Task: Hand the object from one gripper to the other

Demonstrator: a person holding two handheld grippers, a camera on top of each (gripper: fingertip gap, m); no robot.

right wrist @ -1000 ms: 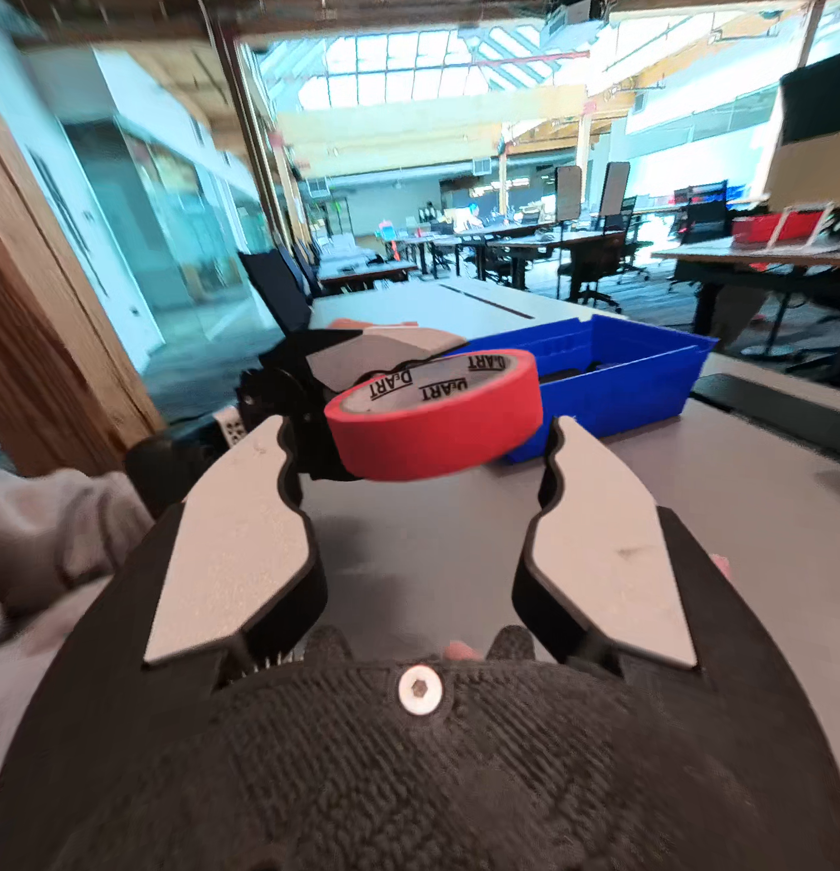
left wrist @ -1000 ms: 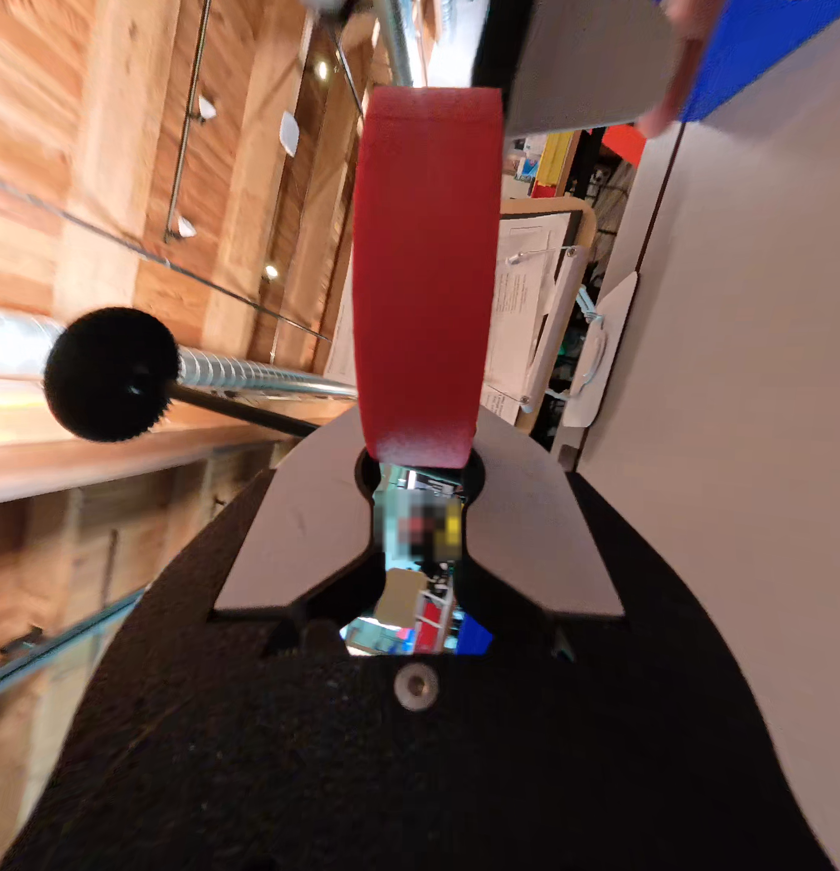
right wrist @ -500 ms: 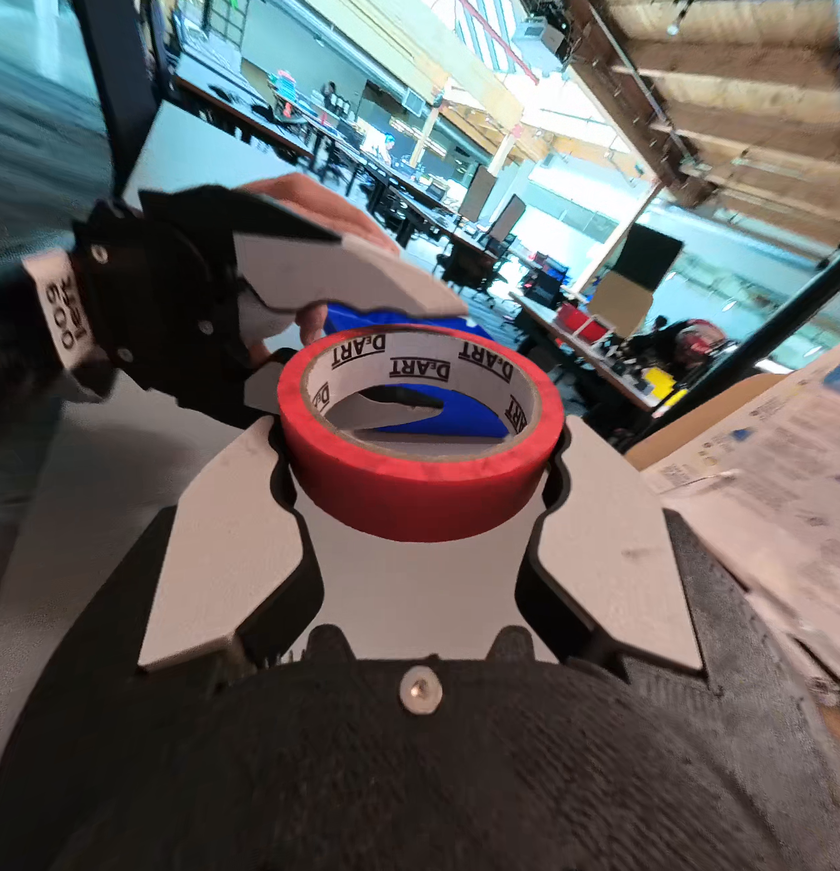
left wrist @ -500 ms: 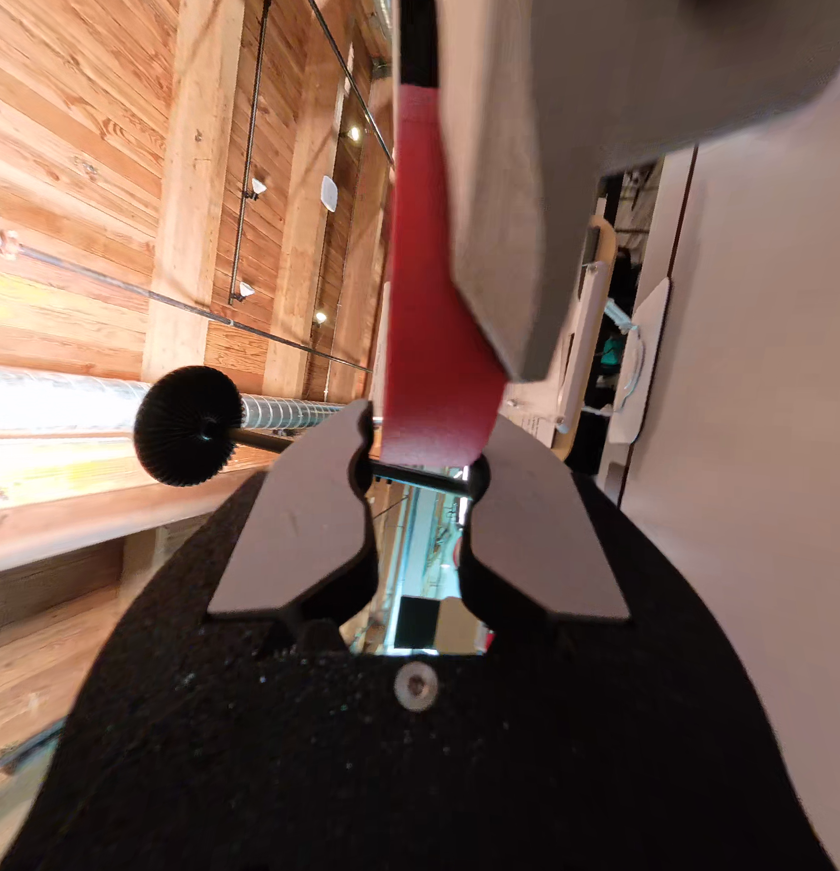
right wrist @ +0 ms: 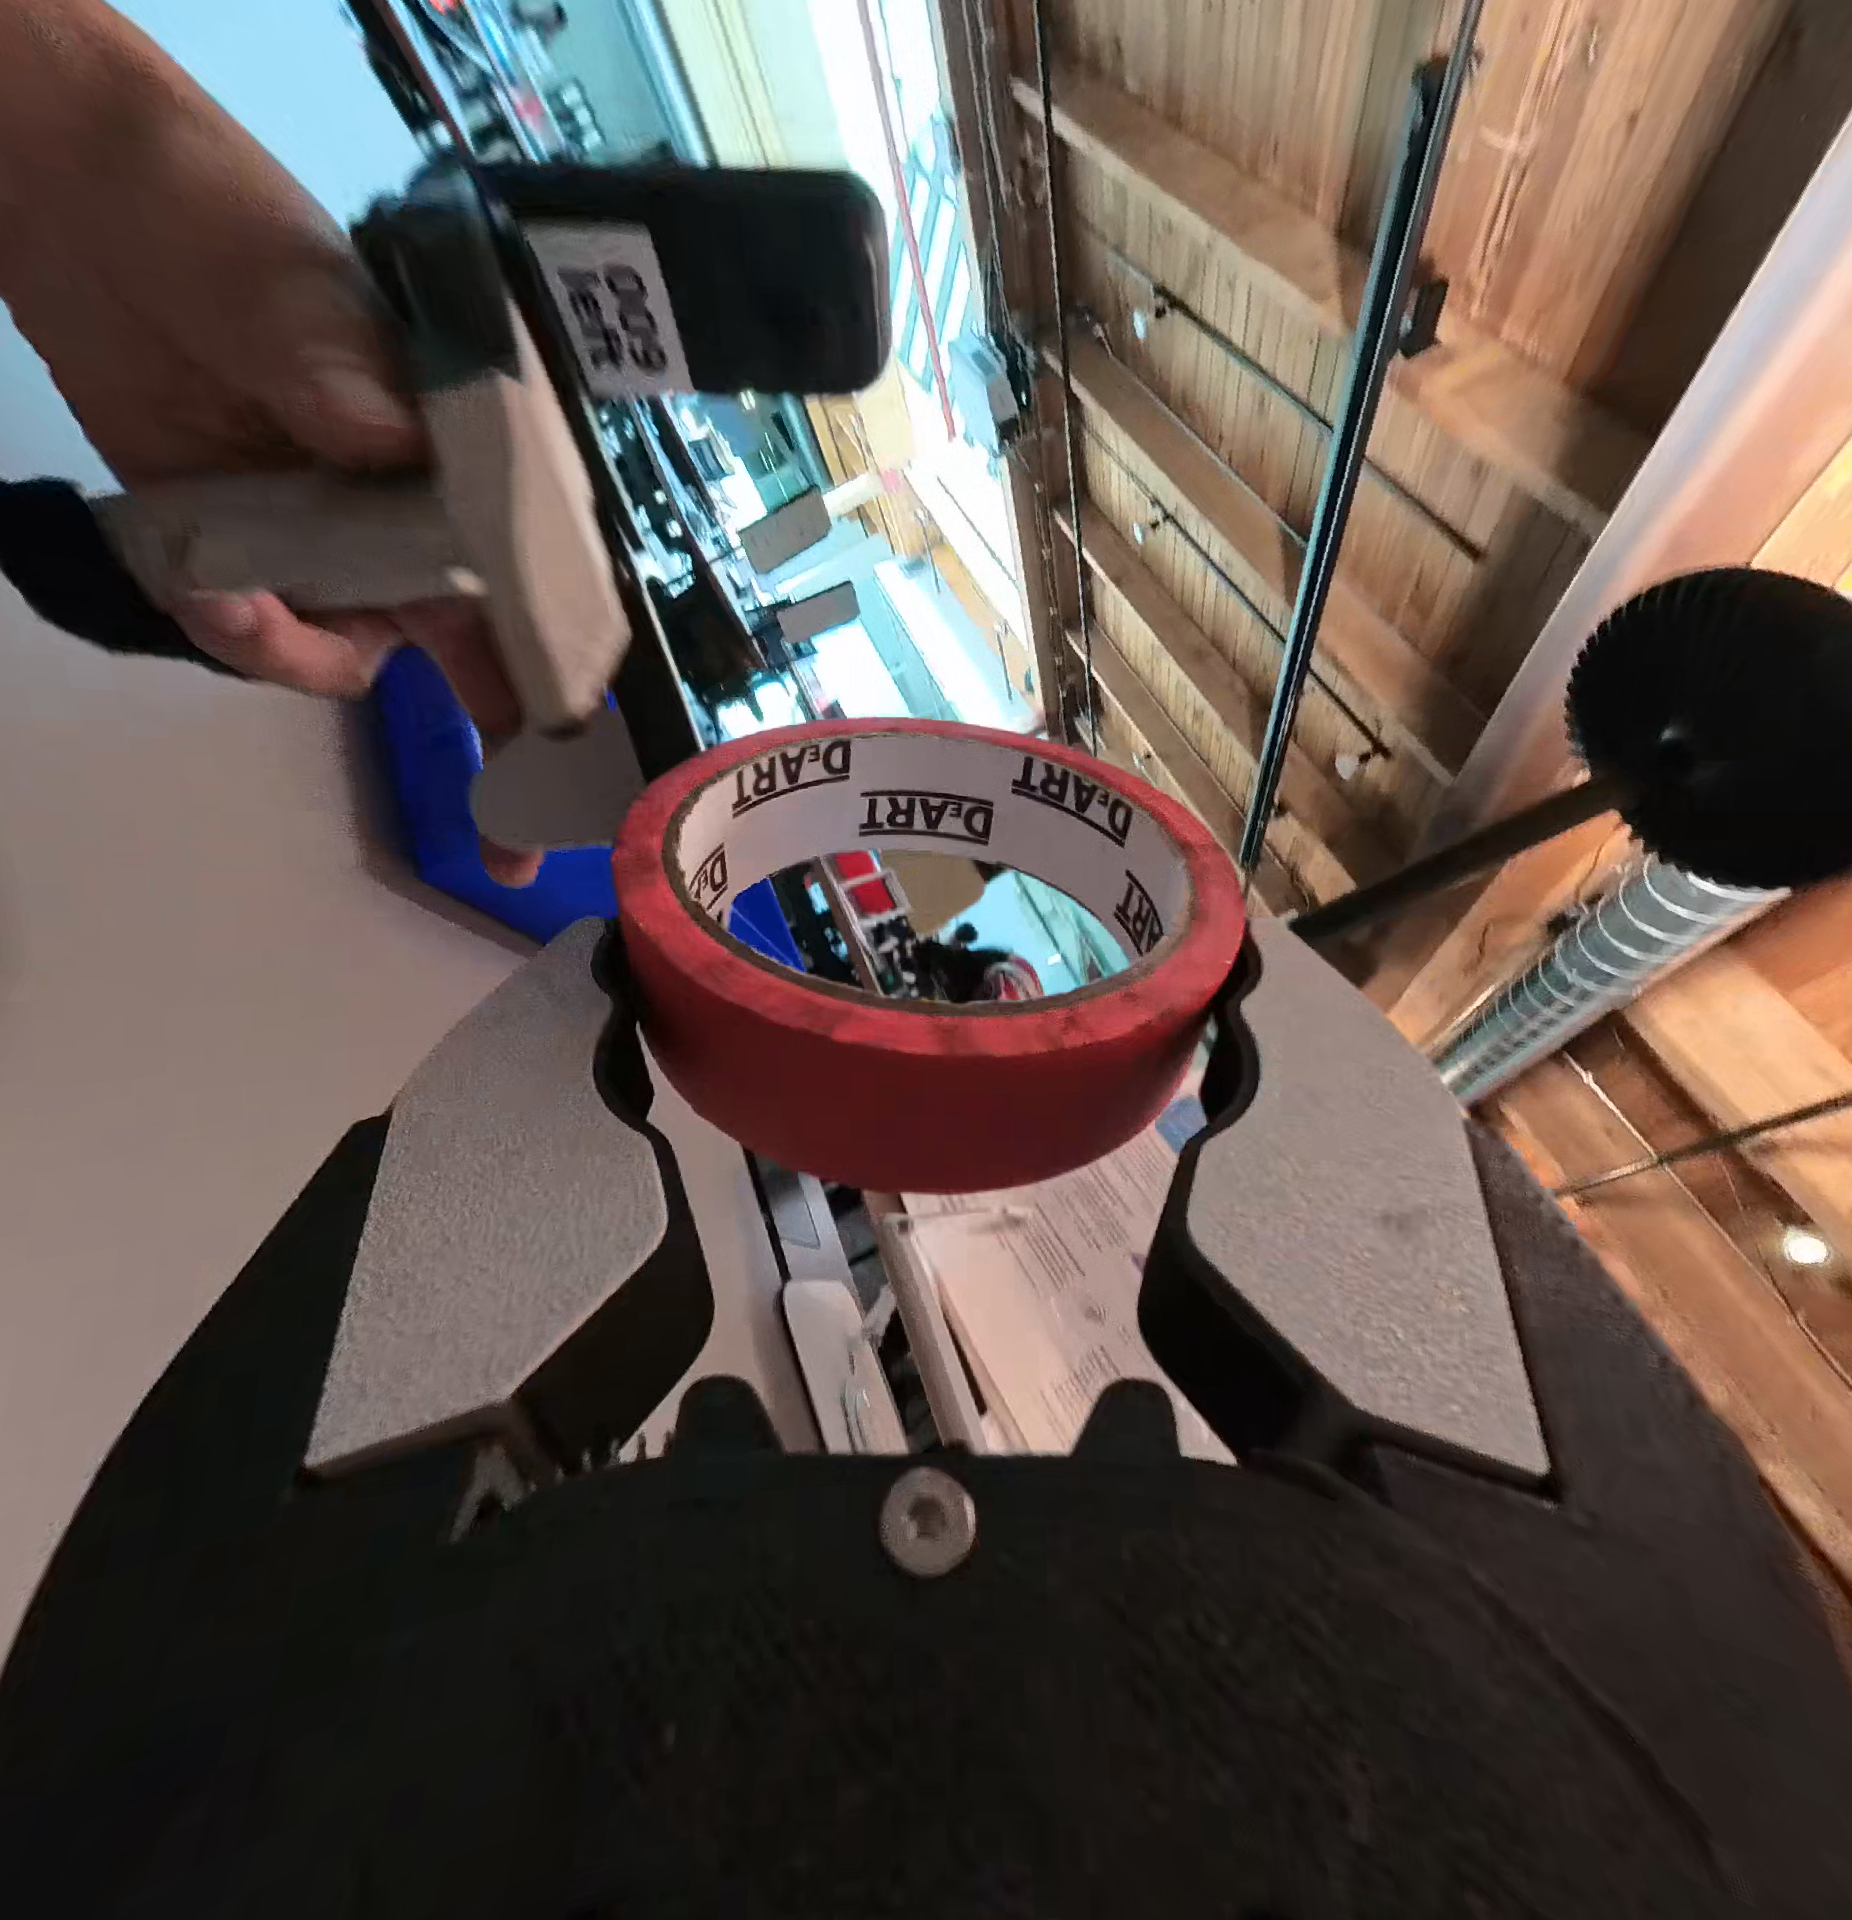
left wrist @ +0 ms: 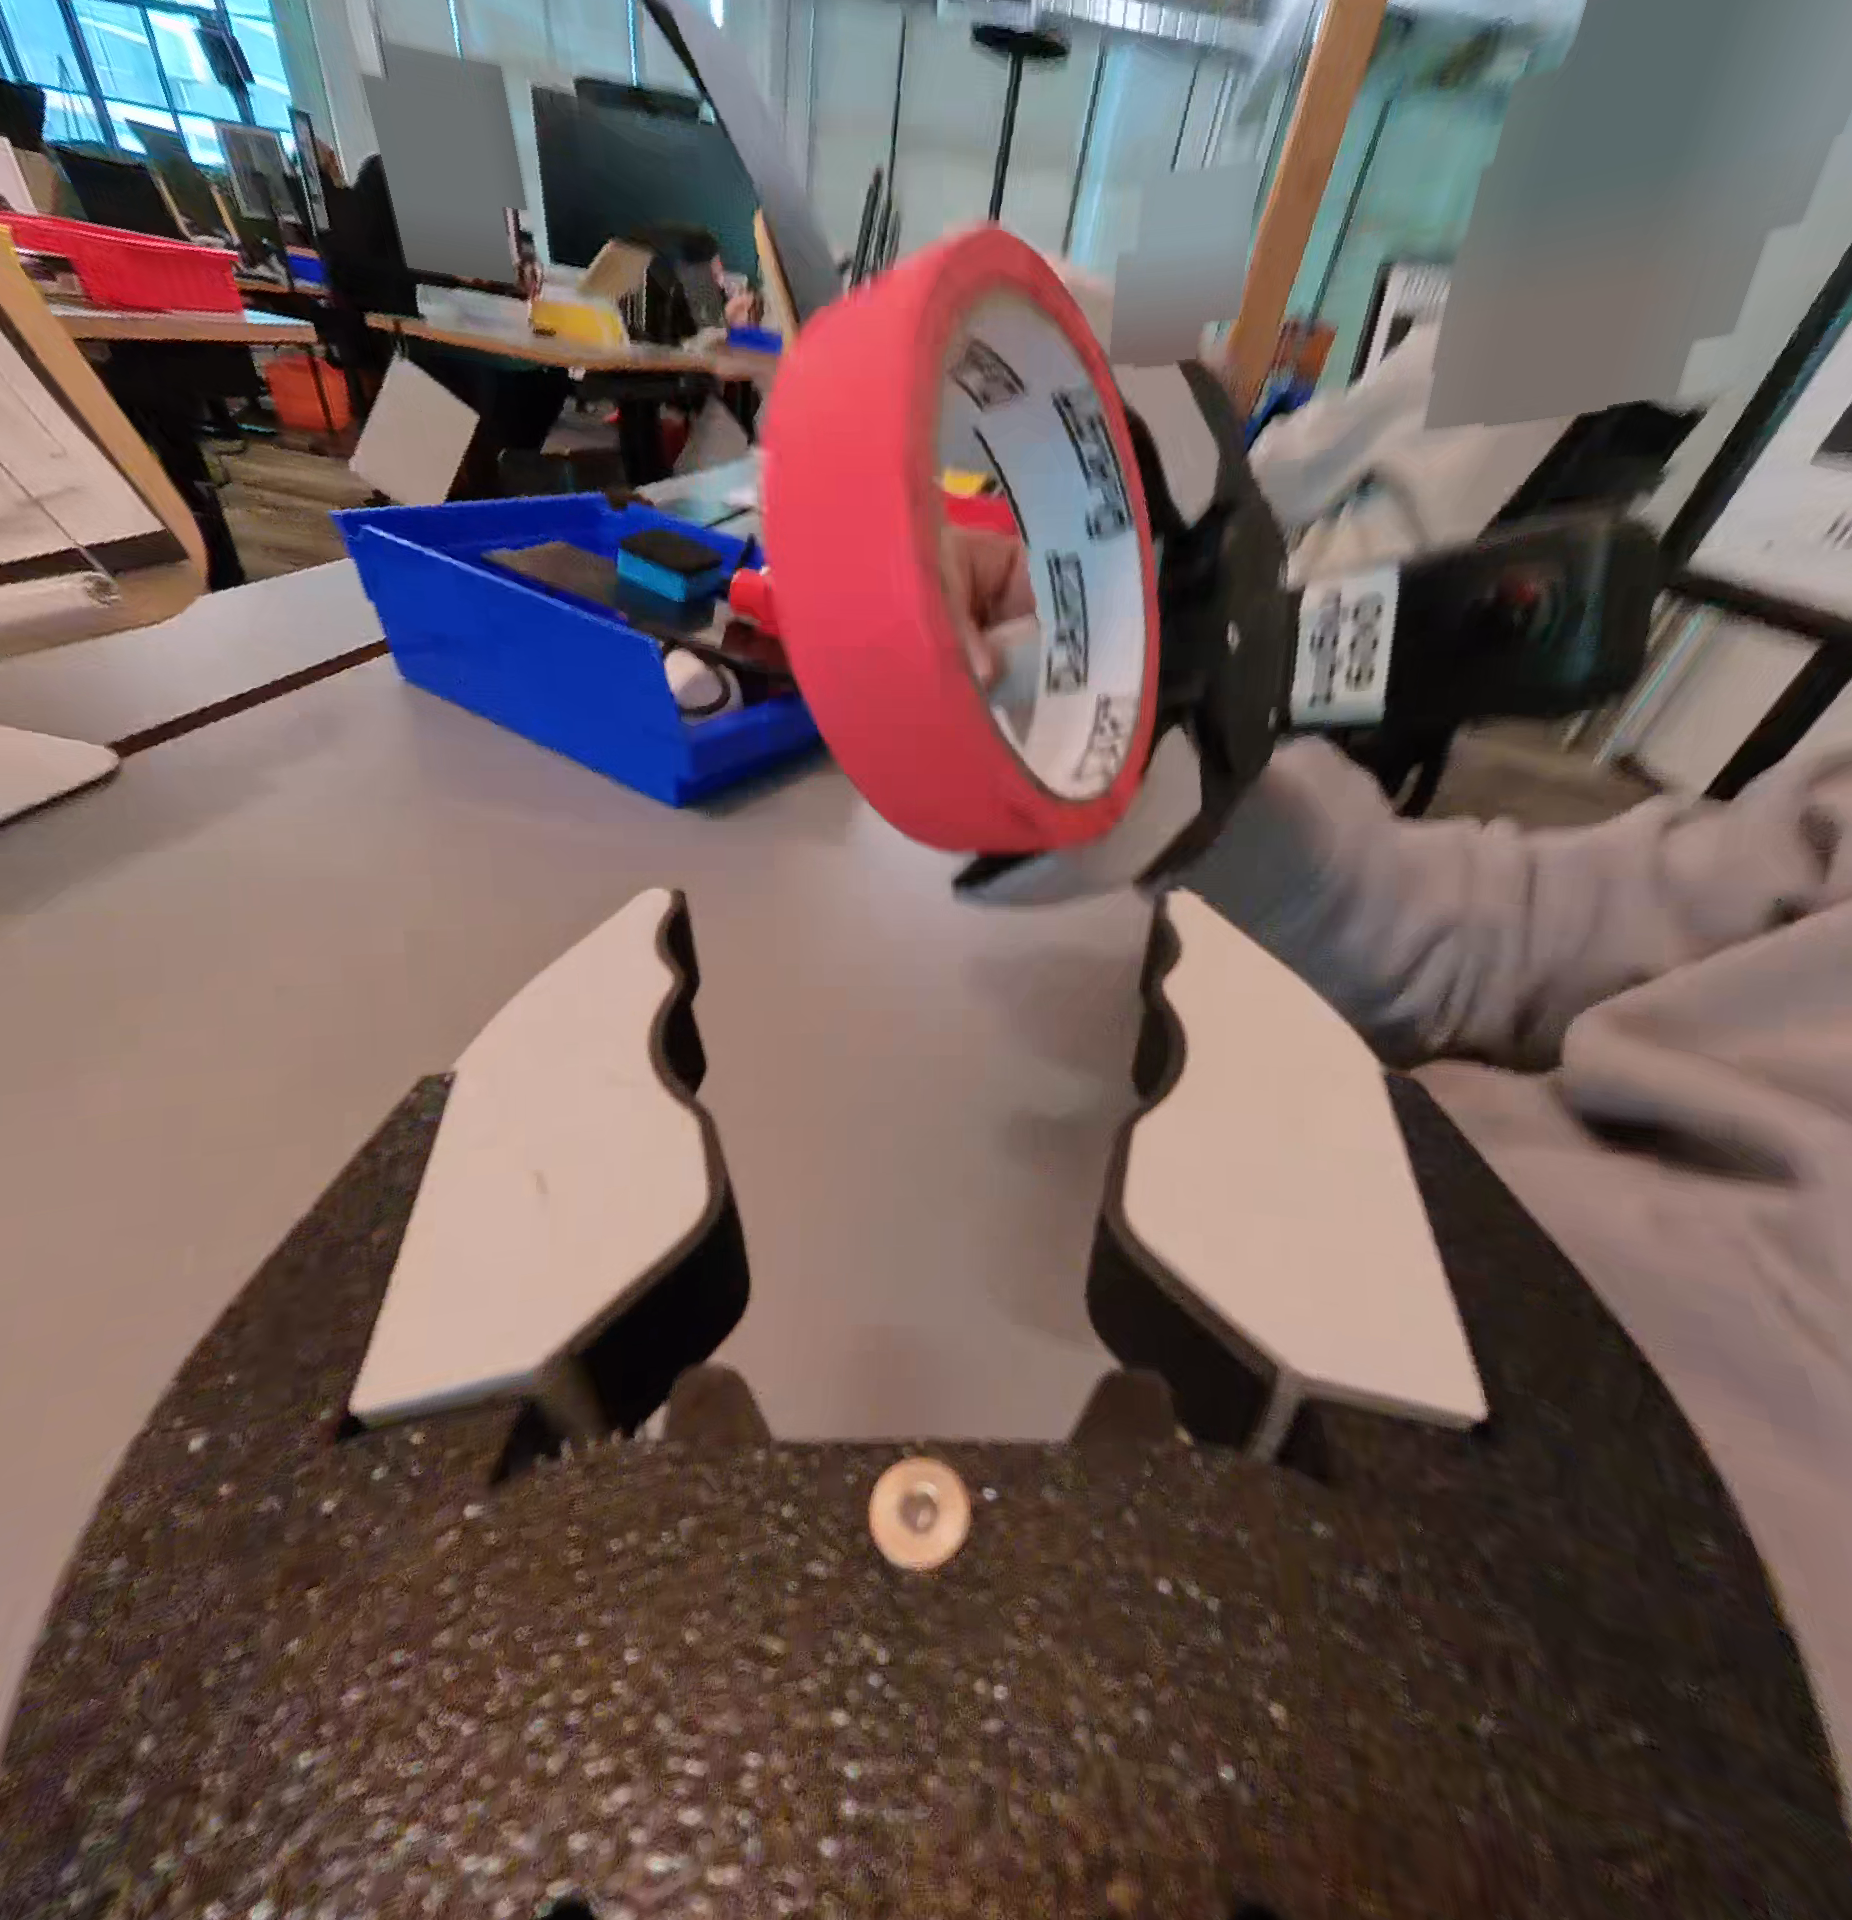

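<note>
A red tape roll (right wrist: 922, 1081) with a white core sits between the two pads of my right gripper (right wrist: 927, 961), which is shut on its outer rim. In the left wrist view the roll (left wrist: 860, 582) hangs on edge above the grey table (left wrist: 278, 883), held by the right gripper (left wrist: 1202, 623) behind it. My left gripper (left wrist: 917, 935) is open and empty, a short way below and in front of the roll. In the right wrist view the left gripper (right wrist: 563, 753) is up to the left, held by a hand and apart from the roll.
A blue bin (left wrist: 548, 665) with several small items stands on the table behind the roll. A grey sleeve (left wrist: 1524, 935) reaches in from the right. A black round knob on a rod (right wrist: 1732, 717) is at the right. Desks and monitors fill the background.
My left gripper has let go of the tape roll, opened and drawn back. My right gripper has shut on the roll and now holds it alone.
</note>
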